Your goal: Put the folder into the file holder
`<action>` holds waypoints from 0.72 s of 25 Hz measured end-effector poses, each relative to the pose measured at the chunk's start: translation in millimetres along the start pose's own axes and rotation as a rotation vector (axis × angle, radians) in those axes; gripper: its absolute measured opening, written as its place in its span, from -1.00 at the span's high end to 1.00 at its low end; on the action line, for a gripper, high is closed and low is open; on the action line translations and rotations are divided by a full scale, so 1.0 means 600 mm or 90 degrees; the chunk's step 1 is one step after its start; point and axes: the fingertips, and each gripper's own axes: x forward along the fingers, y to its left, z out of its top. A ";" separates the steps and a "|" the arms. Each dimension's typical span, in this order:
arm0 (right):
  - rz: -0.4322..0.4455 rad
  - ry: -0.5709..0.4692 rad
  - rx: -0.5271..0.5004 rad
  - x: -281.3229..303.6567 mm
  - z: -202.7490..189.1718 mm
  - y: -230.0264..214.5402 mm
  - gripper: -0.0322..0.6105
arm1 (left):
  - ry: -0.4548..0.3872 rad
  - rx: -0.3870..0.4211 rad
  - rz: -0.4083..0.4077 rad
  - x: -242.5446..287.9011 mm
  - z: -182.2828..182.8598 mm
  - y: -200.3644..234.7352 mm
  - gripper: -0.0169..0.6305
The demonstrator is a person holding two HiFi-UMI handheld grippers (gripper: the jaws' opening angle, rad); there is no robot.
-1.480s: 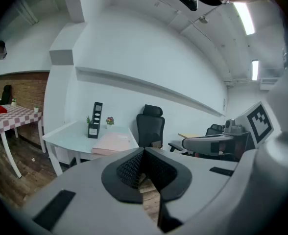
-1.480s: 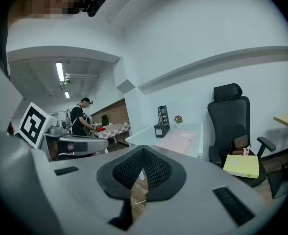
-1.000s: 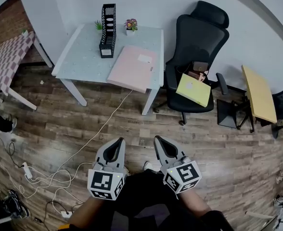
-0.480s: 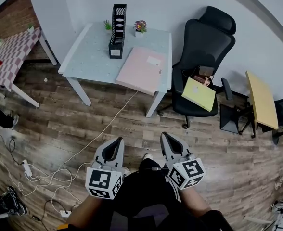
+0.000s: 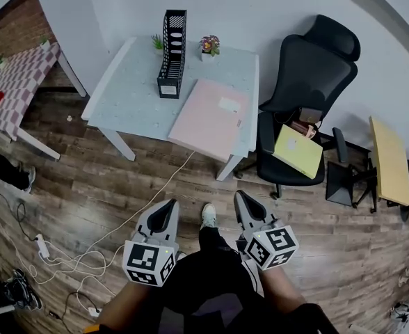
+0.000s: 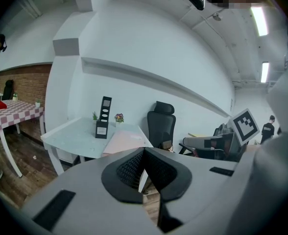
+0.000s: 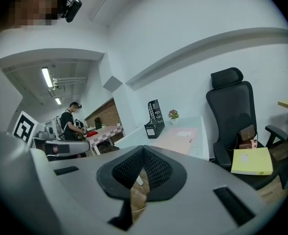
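We hold the left gripper [image 5: 165, 211] and right gripper [image 5: 246, 204] pinched shut and empty, above the wood floor in front of the table [image 5: 124, 92]. The pink folder [image 5: 211, 115] lies flat on the table's right half, well apart from both claws. The black file holder [image 5: 172, 44] stands upright at the table's back edge. Its label is too small to read.

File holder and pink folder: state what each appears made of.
File holder: black, matte, perforated mesh walls; likely metal, possibly plastic. Pink folder: flat, smooth pastel cover with a white label; plastic or coated card, can't tell which.
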 end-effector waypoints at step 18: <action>0.008 0.052 0.038 0.263 0.091 -0.240 0.85 | 0.072 0.014 0.019 0.335 0.109 0.089 0.92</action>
